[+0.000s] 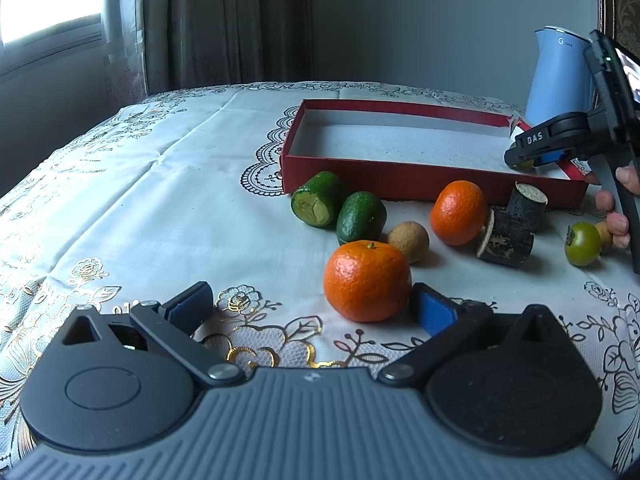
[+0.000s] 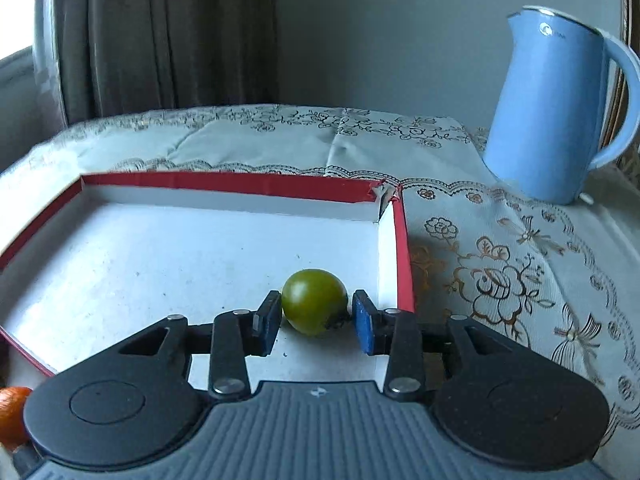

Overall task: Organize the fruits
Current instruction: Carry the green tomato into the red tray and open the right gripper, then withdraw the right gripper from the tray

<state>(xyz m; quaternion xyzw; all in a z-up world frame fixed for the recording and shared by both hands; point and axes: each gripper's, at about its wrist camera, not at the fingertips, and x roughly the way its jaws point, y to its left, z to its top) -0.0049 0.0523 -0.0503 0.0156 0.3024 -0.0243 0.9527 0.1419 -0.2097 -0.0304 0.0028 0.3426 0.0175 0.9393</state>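
The right tool (image 2: 314,322) is hovering low inside the red box (image 2: 404,256), near its right wall, with a green tomato (image 2: 314,306) sitting on the white floor between its blue pads. The left pad (image 2: 267,326) is lying just against the fruit, while the right pad (image 2: 364,326) is standing a sliver clear of it, so the tool is only slightly open and is not gripping the tomato. Beyond the tool and to its right, a blue kettle (image 2: 548,120) is standing on the counter (image 2: 500,264) outside the box.

The left tool (image 1: 312,312) is gaping wide and holding nothing (its pads are resting near the cloth). An orange (image 1: 367,280) is sitting just ahead of its right pad (image 1: 434,312), touching or nearly so. Farther ahead, two green avocado-like pieces (image 1: 340,210), a second orange (image 1: 459,212), a tan ball (image 1: 408,240), two dark wooden stubs (image 1: 512,228) and another green tomato (image 1: 583,243) are lying in front of the box.
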